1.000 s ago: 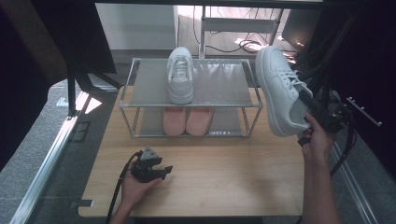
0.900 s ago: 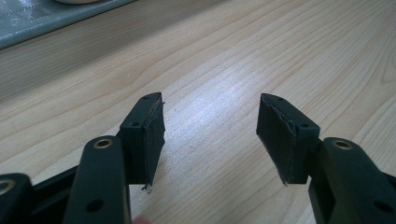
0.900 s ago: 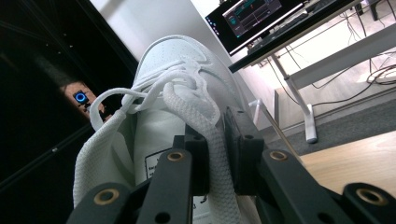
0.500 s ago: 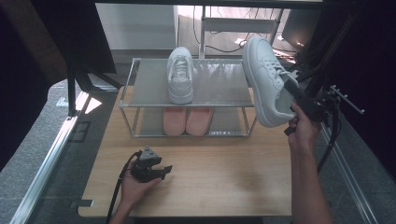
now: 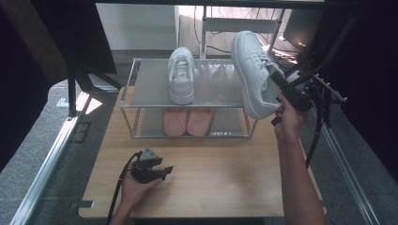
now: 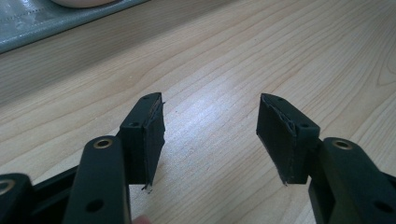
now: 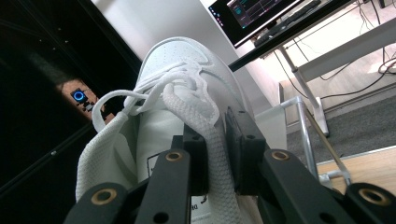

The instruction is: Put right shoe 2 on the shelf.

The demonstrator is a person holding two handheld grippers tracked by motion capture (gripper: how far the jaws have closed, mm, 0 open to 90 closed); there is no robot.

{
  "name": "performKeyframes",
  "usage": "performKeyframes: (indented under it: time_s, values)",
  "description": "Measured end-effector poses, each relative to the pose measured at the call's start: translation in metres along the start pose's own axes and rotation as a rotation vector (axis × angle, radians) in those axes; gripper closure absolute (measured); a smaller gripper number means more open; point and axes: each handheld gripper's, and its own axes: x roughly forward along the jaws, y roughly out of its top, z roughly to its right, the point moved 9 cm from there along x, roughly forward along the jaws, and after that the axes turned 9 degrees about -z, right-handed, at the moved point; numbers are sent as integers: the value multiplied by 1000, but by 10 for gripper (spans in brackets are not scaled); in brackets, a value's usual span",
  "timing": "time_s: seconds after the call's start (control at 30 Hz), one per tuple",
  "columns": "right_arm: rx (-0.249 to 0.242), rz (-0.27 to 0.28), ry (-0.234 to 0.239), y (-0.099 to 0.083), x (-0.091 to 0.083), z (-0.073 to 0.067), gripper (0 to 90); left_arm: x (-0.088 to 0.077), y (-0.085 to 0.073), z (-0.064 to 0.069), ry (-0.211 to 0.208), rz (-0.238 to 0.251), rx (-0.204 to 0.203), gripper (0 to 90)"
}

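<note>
Shoe rack (image 5: pixel 127 89), frame centre: one white sneaker (image 5: pixel 181 75) on top shelf, pink pair (image 5: pixel 187 122) below. Right tongs (image 7: pixel 215 154) clamp second white sneaker (image 5: pixel 253 70) by its tongue, upper right. Left tongs (image 6: pixel 210 135) gape empty over desk (image 5: pixel 225 173).

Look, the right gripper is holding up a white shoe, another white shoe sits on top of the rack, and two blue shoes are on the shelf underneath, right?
Almost. The two shoes on the lower shelf are pink, not blue, as the high view shows. The rest holds: the right gripper grips a white shoe in the air, and another white shoe sits on top of the rack.
</note>
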Motion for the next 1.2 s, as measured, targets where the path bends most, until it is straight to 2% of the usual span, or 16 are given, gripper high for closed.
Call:
performKeyframes:
  time_s: [0.93, 1.2]
  values:
    - [41, -44, -11, -17, 61, -31, 776, -2, 1, 1, -9, 5, 1, 426]
    - [60, -67, -42, -24, 82, -36, 769, -3, 1, 1, -13, 8, 2, 426]
